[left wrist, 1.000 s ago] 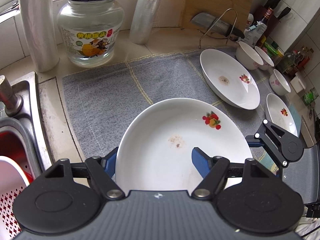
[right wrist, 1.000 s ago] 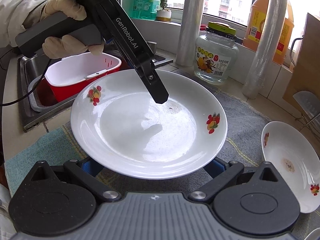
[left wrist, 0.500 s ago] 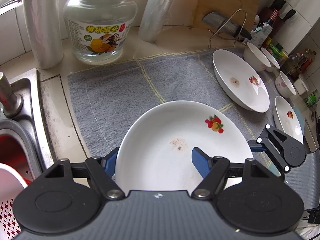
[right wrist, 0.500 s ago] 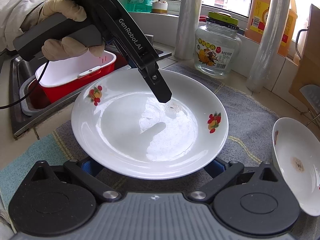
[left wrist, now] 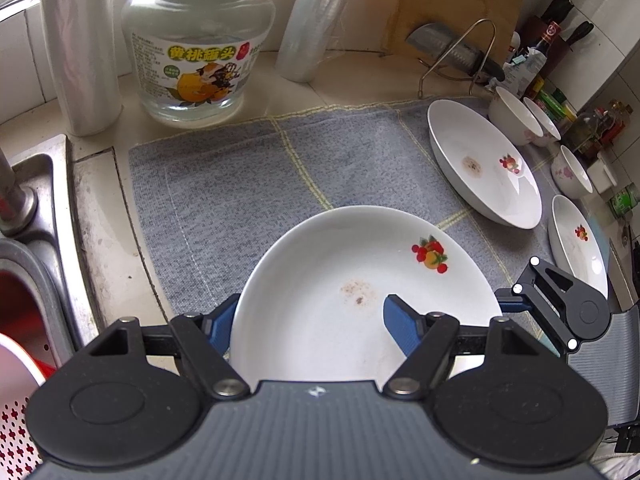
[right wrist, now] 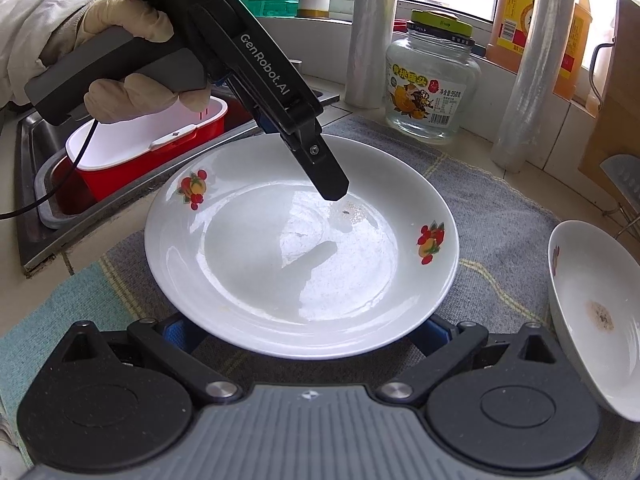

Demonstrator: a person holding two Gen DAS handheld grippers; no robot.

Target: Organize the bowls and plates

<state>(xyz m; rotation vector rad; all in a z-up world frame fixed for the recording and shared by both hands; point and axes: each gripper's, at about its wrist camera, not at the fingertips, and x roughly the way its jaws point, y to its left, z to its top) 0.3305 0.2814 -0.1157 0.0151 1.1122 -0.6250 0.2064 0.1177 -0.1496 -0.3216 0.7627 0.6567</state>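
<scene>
A white plate with fruit prints [left wrist: 360, 280] [right wrist: 300, 256] hangs just above the grey cloth [left wrist: 240, 184]. My left gripper [left wrist: 308, 320] is shut on the white plate's rim, one finger inside [left wrist: 400, 328], one under. My right gripper [right wrist: 308, 332] is open, its fingers [right wrist: 176, 330] low beside and under the plate's near edge; contact is unclear. A second plate [left wrist: 480, 164] [right wrist: 592, 312] lies at the right, a third [left wrist: 576, 240] beyond it. Three small bowls [left wrist: 516, 116] stand at the far right.
A glass jar [left wrist: 196, 44] and two rolls of film [left wrist: 80, 48] stand at the back. A cleaver on a wire rack [left wrist: 452, 52] and a wooden board lean behind. The sink with a red and white basket [right wrist: 140, 148] is at the left.
The plate and both grippers have sunk lower toward the cloth and moved a little away from the sink. The left gripper's hold is unchanged.
</scene>
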